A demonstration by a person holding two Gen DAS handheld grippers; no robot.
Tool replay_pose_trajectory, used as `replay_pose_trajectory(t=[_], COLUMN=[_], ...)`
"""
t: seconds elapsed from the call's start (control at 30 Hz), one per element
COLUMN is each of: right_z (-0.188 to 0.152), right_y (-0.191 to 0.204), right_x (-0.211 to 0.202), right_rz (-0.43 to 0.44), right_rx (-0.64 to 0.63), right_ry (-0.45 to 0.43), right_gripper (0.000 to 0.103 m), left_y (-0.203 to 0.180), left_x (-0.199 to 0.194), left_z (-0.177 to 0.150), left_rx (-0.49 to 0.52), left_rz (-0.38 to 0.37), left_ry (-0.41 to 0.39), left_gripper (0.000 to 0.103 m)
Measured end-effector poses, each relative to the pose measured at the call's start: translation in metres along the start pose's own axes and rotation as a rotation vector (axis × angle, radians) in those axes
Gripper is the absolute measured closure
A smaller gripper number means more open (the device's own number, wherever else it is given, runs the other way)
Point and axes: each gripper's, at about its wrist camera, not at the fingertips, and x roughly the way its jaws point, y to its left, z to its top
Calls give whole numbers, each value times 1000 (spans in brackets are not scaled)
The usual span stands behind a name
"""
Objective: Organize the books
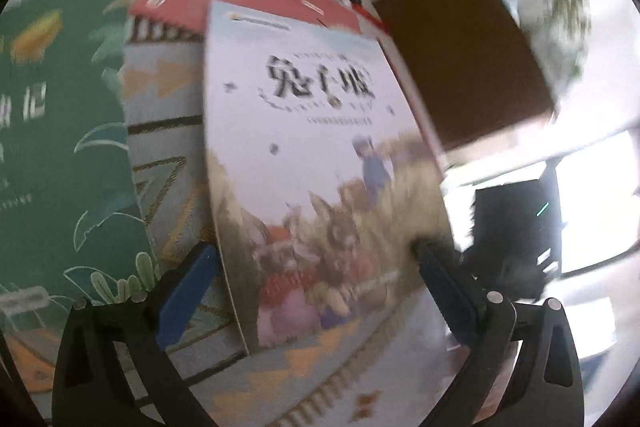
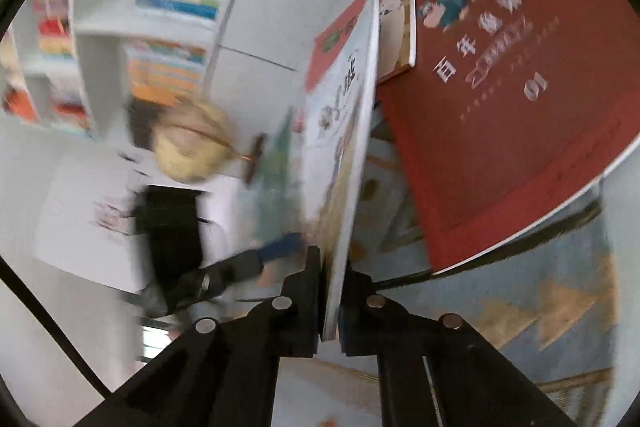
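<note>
Clamping thin glossy rabbit book point(image 2: 352, 131), right tool point(image 2: 332, 301); left tool point(image 1: 316, 283) spread wide around it.

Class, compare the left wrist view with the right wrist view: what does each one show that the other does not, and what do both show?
Left wrist only: the green book and the pale book's full front cover, standing between the open left gripper.

Right wrist only: the white bookshelf, a globe, the large red book, and the right gripper shut on the pale book's edge.

Both: the pale book and the patterned rug.
</note>
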Motion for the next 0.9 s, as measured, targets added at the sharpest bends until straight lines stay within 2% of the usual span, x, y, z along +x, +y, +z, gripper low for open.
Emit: replay_pose_trajectory(t=[0.07,0.13,0.17,0.2,0.23,0.27,0.3,0.33,0.43,0.5,0.6,0.7,0.83,0.9], right_z=[-7,-12,-14,-16,-18,-21,-20,-21,-30,-36,-48,-55,-65,-69], right_y=[-4,0,3,7,9,11,13,15,30,40,63,83,100,104], right_x=[-4,-9,-10,-10,-11,-10,-12,-10,2,9,21,29,35,38], right_rz=[150,220,209,179,133,74,51,12,-199,-265,-378,-434,-441,-444], right_rx=[76,90,77,60,45,25,15,2,-110,-159,-277,-345,-377,-397], right_ry=[-8,-9,-6,0,5,7,5,5,13,8,-5,-17,-27,-25], right_gripper=[97,97,97,97,96,97,96,96,96,96,95,94,93,92], left_y=[9,13,15,16,16,14,10,2,-22,-40,-62,-63,-62,-66], left_x=[-2,-3,-3,-2,1,1,0,3,4,5,3,-10,-19,-19], left_z=[4,2,1,-1,-4,-6,-10,-12,-27,-38,-54,-61,-59,-57], left_rx=[-54,-76,-88,-100,-114,-109,-74,-26,98,204,335,357,356,369], left_rz=[-49,-81,-102,-134,-158,-109,-40,21,209,340,479,505,508,537], left_ry=[6,6,2,10,30,23,10,-1,-18,-34,-66,-78,-90,-103], left_gripper=[4,4,9,34,47,57,63,65,69,69,69,69,69,69])
